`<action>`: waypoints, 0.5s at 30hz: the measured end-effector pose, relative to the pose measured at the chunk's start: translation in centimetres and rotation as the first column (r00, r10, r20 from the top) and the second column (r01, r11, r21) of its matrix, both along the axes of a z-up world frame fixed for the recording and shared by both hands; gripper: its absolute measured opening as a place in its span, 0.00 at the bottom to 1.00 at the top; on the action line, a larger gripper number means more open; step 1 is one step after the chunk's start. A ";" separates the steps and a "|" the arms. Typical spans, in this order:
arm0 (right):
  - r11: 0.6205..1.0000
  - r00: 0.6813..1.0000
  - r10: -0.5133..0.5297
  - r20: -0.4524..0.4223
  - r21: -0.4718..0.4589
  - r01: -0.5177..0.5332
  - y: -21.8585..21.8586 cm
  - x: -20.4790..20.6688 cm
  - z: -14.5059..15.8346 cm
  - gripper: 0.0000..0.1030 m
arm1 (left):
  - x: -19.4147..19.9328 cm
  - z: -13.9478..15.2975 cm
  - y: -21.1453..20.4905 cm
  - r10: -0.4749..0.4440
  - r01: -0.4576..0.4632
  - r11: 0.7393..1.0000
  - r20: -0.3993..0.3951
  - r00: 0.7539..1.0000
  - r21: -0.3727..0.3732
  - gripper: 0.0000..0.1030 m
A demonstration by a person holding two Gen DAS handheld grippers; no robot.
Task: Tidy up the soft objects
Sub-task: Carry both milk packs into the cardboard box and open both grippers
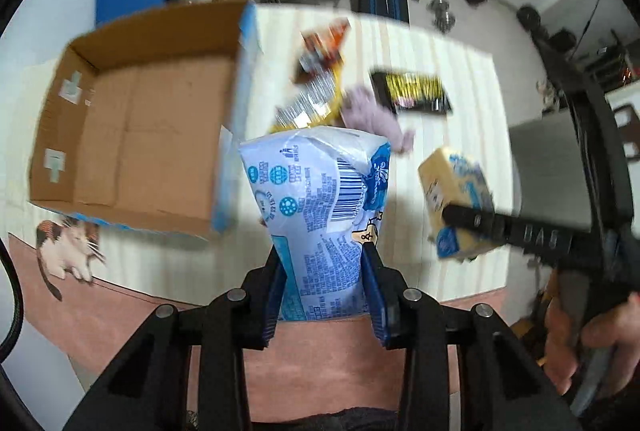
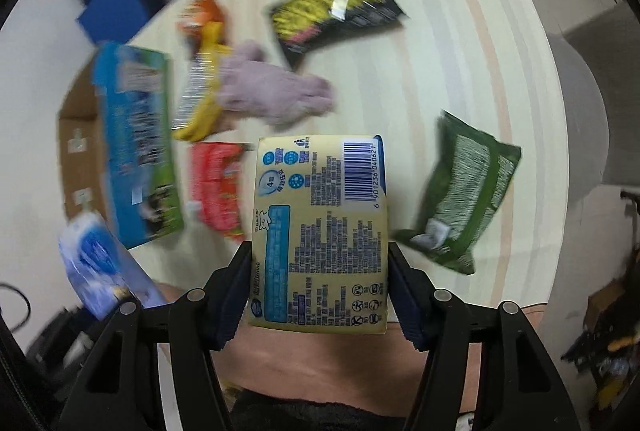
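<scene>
Blue-padded left gripper (image 1: 324,271) was clamped on a white-blue tissue pack (image 1: 320,207), held above the striped table (image 1: 448,79) just right of the open cardboard box (image 1: 132,135). Right gripper (image 2: 320,271) gripped a yellow tissue pack (image 2: 320,231) by its sides. On the table lay a purple glove (image 2: 272,87), black bag (image 2: 336,15), green bag (image 2: 460,191) and red pack (image 2: 216,183).
</scene>
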State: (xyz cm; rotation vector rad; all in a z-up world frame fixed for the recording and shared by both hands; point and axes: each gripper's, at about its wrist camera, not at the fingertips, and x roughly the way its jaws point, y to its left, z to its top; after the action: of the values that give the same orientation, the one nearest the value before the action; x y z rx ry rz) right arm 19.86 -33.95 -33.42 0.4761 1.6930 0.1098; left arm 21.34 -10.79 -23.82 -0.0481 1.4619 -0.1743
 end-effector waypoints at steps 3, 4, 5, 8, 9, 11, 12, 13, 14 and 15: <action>0.999 0.997 0.024 0.067 0.028 -0.026 2.8 0.7 3.5 0.63 | 1.8 2.5 3.3 0.024 -0.024 1.000 0.040 0.999 -0.003 0.33; 0.998 0.995 0.035 0.094 0.039 -0.039 4.2 1.2 4.8 0.63 | 2.6 3.2 4.8 0.031 -0.031 1.000 0.049 0.998 0.000 0.33; 0.998 0.993 0.043 0.114 0.048 -0.049 5.4 1.6 5.9 0.63 | 3.4 3.7 5.9 0.037 -0.038 0.999 0.057 0.998 0.002 0.33; 0.993 0.981 0.074 0.178 0.074 -0.088 10.9 3.4 9.0 0.63 | 5.6 4.7 9.9 0.052 -0.053 0.999 0.061 0.997 0.004 0.33; 0.992 0.978 0.079 0.191 0.080 -0.096 11.8 3.4 10.2 0.63 | 6.5 4.5 11.3 0.056 -0.056 0.998 0.055 0.997 0.004 0.33; 0.990 0.973 0.095 0.209 0.082 -0.114 15.5 4.9 11.0 0.63 | 8.4 4.2 14.2 0.066 -0.066 0.998 0.044 0.997 0.010 0.33; 0.989 0.971 0.102 0.215 0.079 -0.121 17.7 5.8 11.1 0.63 | 9.7 3.6 15.9 0.067 -0.067 0.998 0.030 0.997 0.016 0.33; 0.989 0.970 0.106 0.218 0.075 -0.125 19.1 6.4 11.1 0.63 | 10.5 3.2 17.2 0.068 -0.069 0.998 0.020 0.997 0.015 0.33; 0.990 0.970 0.106 0.218 0.066 -0.123 21.0 7.4 10.7 0.63 | 11.4 2.6 18.6 0.064 -0.065 0.998 0.005 0.998 0.009 0.33; 0.990 0.970 0.106 0.219 0.063 -0.123 22.1 7.9 10.4 0.63 | 12.4 1.7 19.7 0.058 -0.058 0.998 -0.012 0.998 0.007 0.33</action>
State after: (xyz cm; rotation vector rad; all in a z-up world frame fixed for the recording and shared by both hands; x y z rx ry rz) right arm 27.77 -11.83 -22.99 0.4077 1.5067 0.3009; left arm 33.77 8.95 -22.14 -0.0859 1.4718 -0.1221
